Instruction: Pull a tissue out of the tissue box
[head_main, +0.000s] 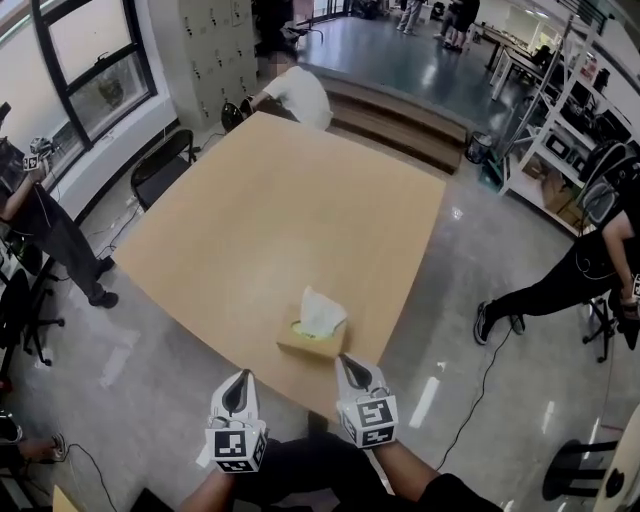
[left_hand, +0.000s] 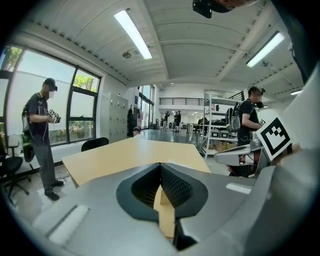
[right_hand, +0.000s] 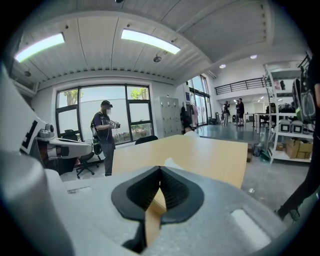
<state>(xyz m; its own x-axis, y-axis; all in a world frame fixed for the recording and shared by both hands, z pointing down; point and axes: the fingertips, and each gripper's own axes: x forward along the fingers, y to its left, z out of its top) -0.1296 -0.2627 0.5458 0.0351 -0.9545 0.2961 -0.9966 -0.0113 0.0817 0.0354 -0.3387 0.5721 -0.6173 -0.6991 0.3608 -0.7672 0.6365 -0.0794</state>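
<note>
A tan tissue box (head_main: 310, 340) sits near the front edge of the big tan table (head_main: 270, 210), with a white tissue (head_main: 321, 311) standing up out of its slot. My left gripper (head_main: 242, 376) hovers at the table's front edge, to the left of the box and a little nearer to me, its jaws closed with nothing in them. My right gripper (head_main: 344, 359) is just in front of the box's right corner, also shut and empty. In the right gripper view the tissue's tip (right_hand: 171, 162) peeks over the closed jaws of the right gripper (right_hand: 160, 167). The left gripper (left_hand: 160, 165) points across the table.
A person in white (head_main: 298, 92) bends at the table's far end. Other people stand at the left (head_main: 40, 225) and right (head_main: 585, 265). A black chair (head_main: 160, 165) is by the table's left side, and shelving (head_main: 560, 120) stands at the back right.
</note>
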